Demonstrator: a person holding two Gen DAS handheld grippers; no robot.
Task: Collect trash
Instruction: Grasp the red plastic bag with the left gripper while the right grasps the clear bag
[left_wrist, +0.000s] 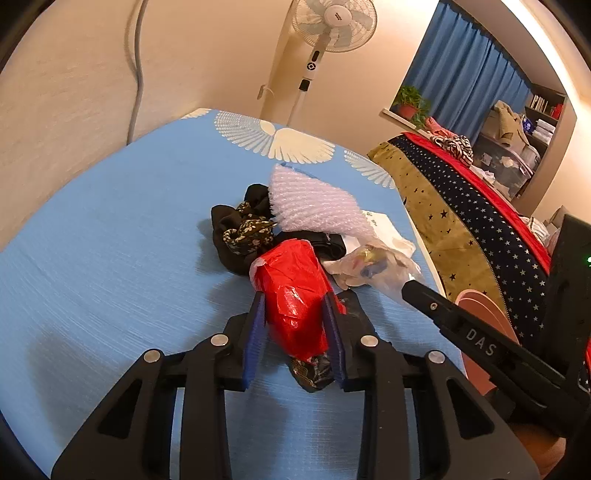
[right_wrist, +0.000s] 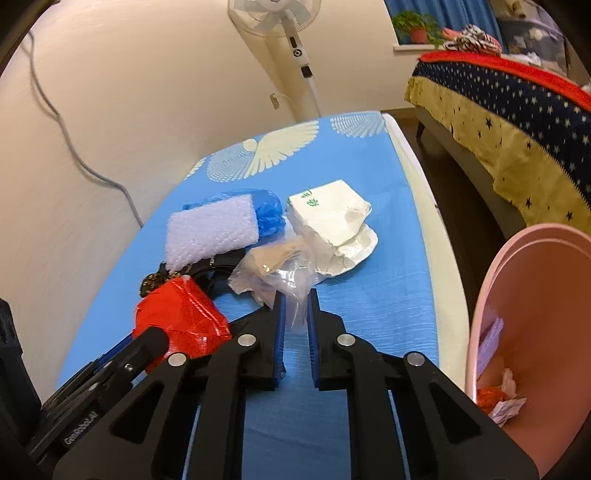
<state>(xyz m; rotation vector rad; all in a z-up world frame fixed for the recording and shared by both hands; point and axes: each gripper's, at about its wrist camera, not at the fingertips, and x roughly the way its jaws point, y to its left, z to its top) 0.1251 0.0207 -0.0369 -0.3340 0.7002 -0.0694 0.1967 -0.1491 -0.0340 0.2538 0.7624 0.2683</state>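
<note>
We work on a blue tablecloth (right_wrist: 369, 295) whose right edge runs as a pale strip from 12 o'clock down to 4 o'clock in the right wrist view; just beyond that edge stands one pink bin (right_wrist: 535, 314), with some scraps already at its bottom. Open cloth lies at 9 o'clock in the left wrist view, bare out to the wall.

Our left gripper (left_wrist: 295, 306) has its jaws pinching one red plastic bag (left_wrist: 295, 291), pressed between the blue pads (left_wrist: 255, 339). Our right gripper (right_wrist: 295, 314) has its jaws nearly together, pinching a thin fold of one clear plastic bag (right_wrist: 273, 273).

The trash sits in one cluster at the table's middle. We count one sheet of bubble wrap (right_wrist: 210, 232) at 11 o'clock of the right gripper, one blue crumpled bag (right_wrist: 269, 214) behind it, and one white paper wrapper (right_wrist: 332, 225) at 1 o'clock. Dark cloth (left_wrist: 236, 232) lies at 11 o'clock of the left gripper, touching the red bag. One fan (left_wrist: 332, 26) stands beyond the far edge.
</note>
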